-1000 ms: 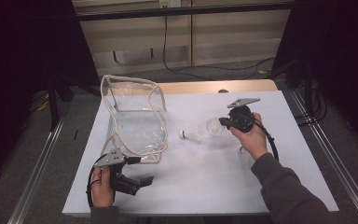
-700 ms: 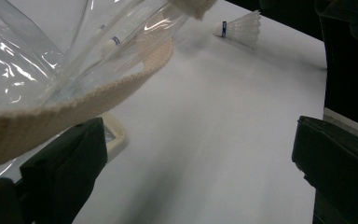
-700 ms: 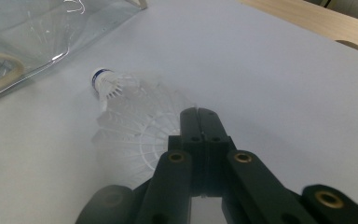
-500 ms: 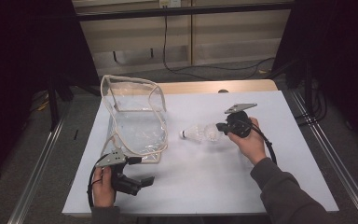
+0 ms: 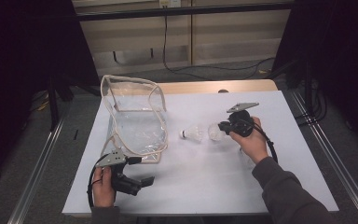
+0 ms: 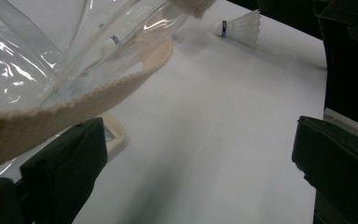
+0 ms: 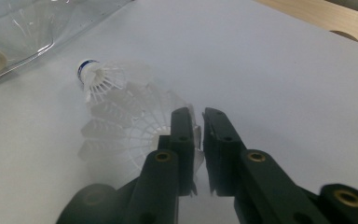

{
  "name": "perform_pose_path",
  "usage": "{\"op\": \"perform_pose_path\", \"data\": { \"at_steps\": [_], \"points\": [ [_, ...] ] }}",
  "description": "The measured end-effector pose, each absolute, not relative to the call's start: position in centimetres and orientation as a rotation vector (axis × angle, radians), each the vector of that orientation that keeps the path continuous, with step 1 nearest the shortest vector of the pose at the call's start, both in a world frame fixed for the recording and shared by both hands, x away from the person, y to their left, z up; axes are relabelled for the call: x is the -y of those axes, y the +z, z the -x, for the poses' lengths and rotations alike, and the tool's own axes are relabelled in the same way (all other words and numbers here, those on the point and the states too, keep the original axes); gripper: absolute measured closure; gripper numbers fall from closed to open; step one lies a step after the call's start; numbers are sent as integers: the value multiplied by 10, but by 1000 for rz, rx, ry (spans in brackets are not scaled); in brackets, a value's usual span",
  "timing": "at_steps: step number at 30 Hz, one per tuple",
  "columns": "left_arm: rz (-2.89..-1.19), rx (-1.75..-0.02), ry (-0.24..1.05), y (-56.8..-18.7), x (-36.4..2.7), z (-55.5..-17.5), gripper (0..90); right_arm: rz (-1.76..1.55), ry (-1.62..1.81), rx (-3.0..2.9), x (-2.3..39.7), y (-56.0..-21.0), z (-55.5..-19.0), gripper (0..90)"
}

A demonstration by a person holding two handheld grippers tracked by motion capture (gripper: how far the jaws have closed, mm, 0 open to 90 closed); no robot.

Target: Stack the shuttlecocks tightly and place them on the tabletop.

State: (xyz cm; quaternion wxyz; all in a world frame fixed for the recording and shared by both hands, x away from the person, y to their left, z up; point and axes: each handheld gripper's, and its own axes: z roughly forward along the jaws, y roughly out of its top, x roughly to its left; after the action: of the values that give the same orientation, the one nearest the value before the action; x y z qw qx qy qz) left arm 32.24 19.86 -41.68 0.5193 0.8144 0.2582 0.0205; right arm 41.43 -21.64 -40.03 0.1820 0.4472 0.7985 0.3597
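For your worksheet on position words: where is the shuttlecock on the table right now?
In the high view the shuttlecock lies on the white table, right of the clear bag and just left of the right tool, cork toward the bag.

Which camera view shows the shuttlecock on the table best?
The right gripper view: the shuttlecock lies close, its feather skirt between the right gripper fingers. The high view shows it small beside the clear bag. The left gripper view shows it far off.
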Motion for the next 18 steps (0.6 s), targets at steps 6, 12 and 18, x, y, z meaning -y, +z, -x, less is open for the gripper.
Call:
{"op": "perform_pose_path", "data": {
  "at_steps": [6, 12, 18],
  "points": [
    [-1959, -617, 47, -417, -198, -323, 34, -1262, 997, -2237, 223, -399, -414, 755],
    [-1959, -616, 48, -417, -198, -323, 33, -1278, 981, -2222, 230, -398, -413, 726],
    [-1961, -618, 47, -418, -197, -323, 34, -1301, 973, -2196, 236, -397, -413, 700]
  ]
}}
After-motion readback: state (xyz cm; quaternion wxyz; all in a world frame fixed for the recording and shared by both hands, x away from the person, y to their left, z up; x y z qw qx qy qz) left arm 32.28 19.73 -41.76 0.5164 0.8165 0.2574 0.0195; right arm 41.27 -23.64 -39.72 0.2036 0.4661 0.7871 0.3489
